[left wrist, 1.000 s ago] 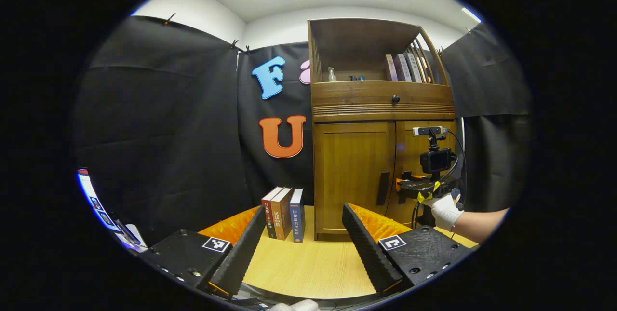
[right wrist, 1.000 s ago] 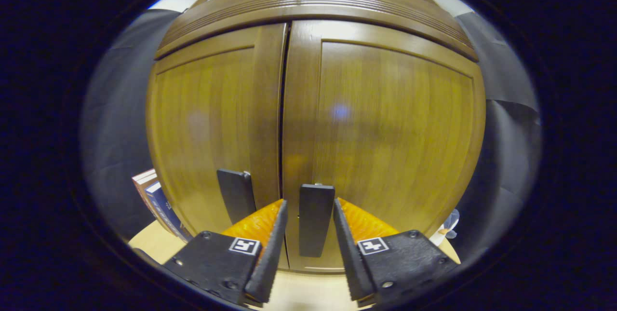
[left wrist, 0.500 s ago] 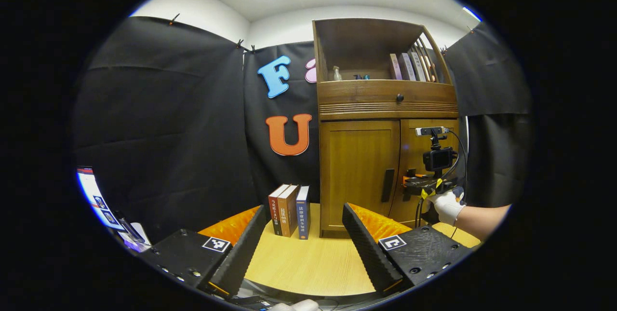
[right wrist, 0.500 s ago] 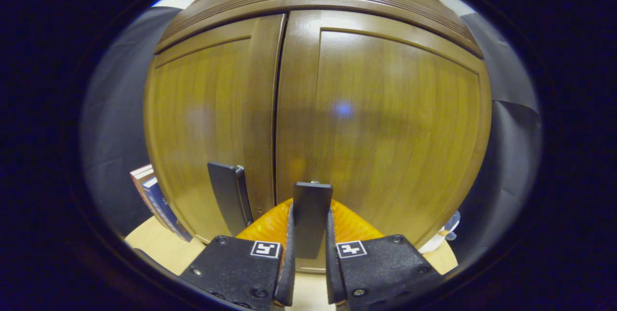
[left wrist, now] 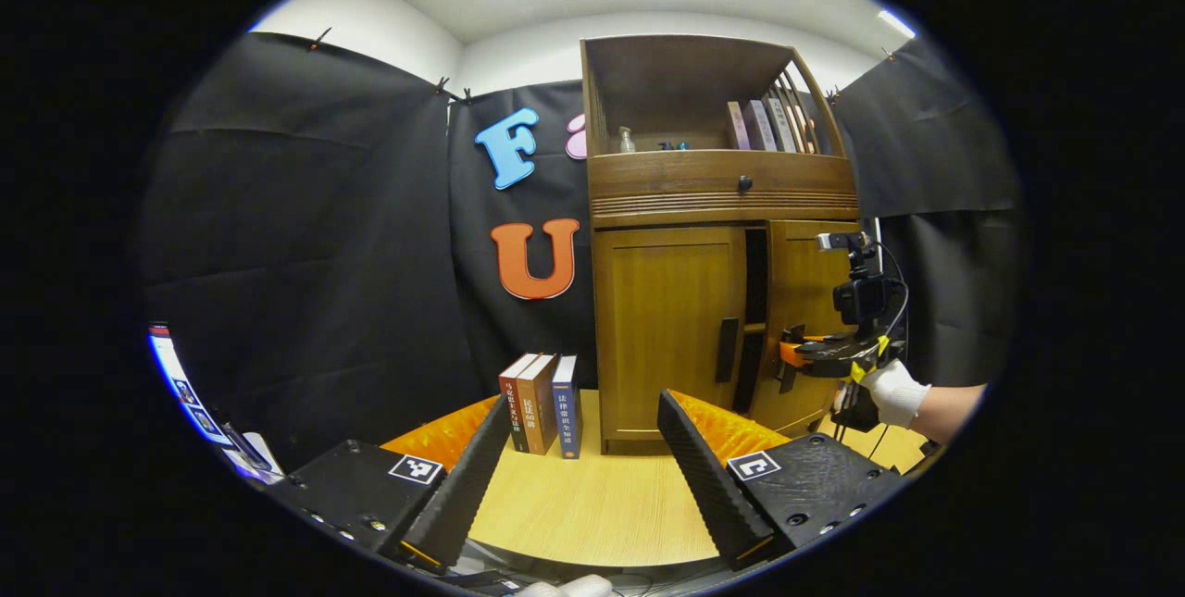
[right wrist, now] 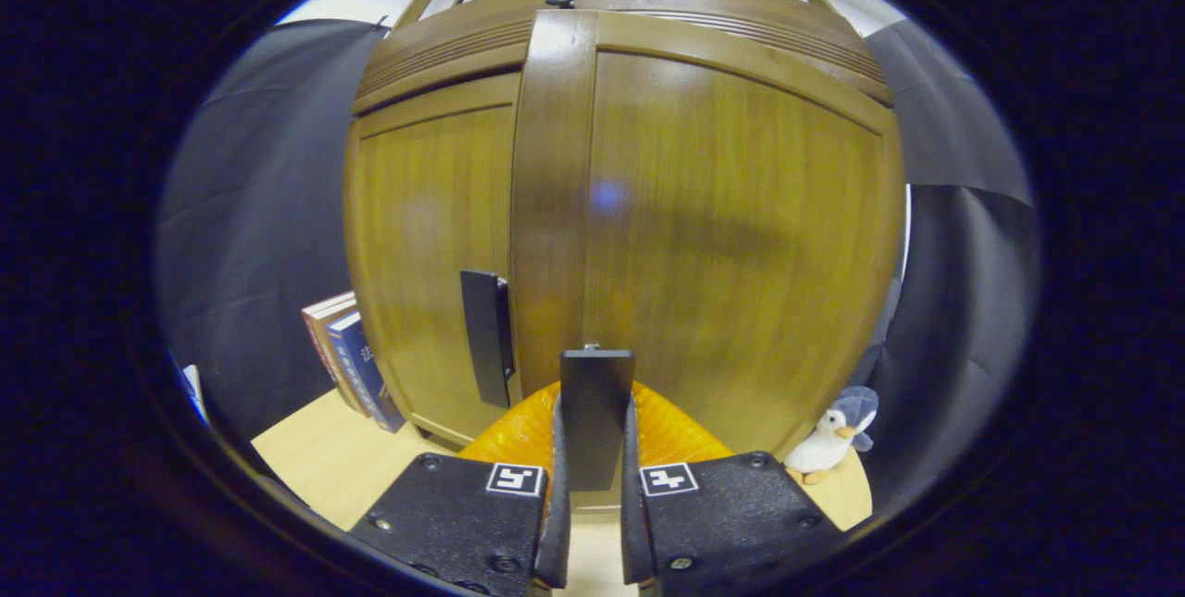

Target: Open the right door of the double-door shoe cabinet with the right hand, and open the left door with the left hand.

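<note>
Wooden right door [right wrist: 731, 236] is swinging ajar; my right tongs [right wrist: 592, 449] are pinching its handle [right wrist: 596, 412]. Left tongs [left wrist: 583, 477], lower centre, are waiting spread for the left door [left wrist: 667, 338].

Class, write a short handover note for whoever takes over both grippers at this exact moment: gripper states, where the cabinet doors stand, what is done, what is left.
Right gripper: shut on the right door handle.
Left gripper: open, holding nothing, hanging back above the table.
Right door: partly open, with a dark gap beside the left door.
Left door: closed, its handle untouched.
Done: right handle gripped, door started.
Left: swing the right door wide, then open the left door with the left gripper.
</note>
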Motion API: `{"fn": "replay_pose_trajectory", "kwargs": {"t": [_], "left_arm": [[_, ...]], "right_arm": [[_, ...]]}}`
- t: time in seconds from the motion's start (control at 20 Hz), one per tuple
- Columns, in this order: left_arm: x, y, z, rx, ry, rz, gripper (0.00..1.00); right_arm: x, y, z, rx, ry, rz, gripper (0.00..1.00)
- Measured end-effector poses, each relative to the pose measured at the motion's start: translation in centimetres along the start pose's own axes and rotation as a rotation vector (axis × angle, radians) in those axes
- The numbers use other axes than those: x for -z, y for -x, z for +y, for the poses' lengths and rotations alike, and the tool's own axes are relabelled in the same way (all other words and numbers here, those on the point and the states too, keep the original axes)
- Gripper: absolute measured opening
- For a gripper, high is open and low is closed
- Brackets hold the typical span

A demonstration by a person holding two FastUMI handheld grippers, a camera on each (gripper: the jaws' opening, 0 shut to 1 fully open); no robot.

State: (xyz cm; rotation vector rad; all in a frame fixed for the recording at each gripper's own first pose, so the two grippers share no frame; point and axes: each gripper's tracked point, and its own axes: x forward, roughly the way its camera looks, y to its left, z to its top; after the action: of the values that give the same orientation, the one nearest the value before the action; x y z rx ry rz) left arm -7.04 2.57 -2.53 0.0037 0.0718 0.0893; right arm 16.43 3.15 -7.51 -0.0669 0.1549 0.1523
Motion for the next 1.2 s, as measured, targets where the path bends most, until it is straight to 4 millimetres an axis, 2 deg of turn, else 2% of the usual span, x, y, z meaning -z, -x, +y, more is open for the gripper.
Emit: {"fn": "replay_pose_trajectory", "kwargs": {"t": [0.3,0.5,0.8,0.85,0.9,0.95,1.1,1.15,1.2], "left_arm": [[-0.1,-0.7,-2.7,0.094,0.000,-0.010,0.96],[-0.2,-1.0,-4.9,0.165,0.005,-0.010,0.96],[0.0,-1.6,-8.3,0.252,0.013,-0.006,0.96],[-0.2,-1.8,-8.8,0.260,0.014,-0.018,1.00],[-0.3,-1.9,-9.4,0.270,0.011,-0.032,1.00],[-0.5,-2.0,-10.1,0.278,0.005,-0.045,0.96],[-0.2,-2.4,-12.8,0.311,-0.005,-0.053,0.96],[-0.2,-2.4,-13.9,0.323,0.003,-0.045,1.00],[-0.3,-2.4,-15.0,0.330,0.013,-0.041,0.96]], "right_arm": [[2.0,5.8,-2.3,0.005,-0.032,0.021,0.25],[3.1,9.1,-4.7,0.028,-0.070,0.034,0.24],[4.4,12.8,-8.7,0.071,-0.142,0.040,0.21],[4.6,13.4,-9.6,0.084,-0.148,0.040,0.19],[4.7,14.0,-10.4,0.095,-0.159,0.039,0.17],[4.8,14.6,-11.2,0.103,-0.171,0.038,0.15],[5.3,15.6,-13.8,0.107,-0.182,0.036,0.07],[5.4,15.9,-14.4,0.096,-0.167,0.039,0.06],[5.4,16.0,-14.8,0.078,-0.151,0.043,0.05]]}}
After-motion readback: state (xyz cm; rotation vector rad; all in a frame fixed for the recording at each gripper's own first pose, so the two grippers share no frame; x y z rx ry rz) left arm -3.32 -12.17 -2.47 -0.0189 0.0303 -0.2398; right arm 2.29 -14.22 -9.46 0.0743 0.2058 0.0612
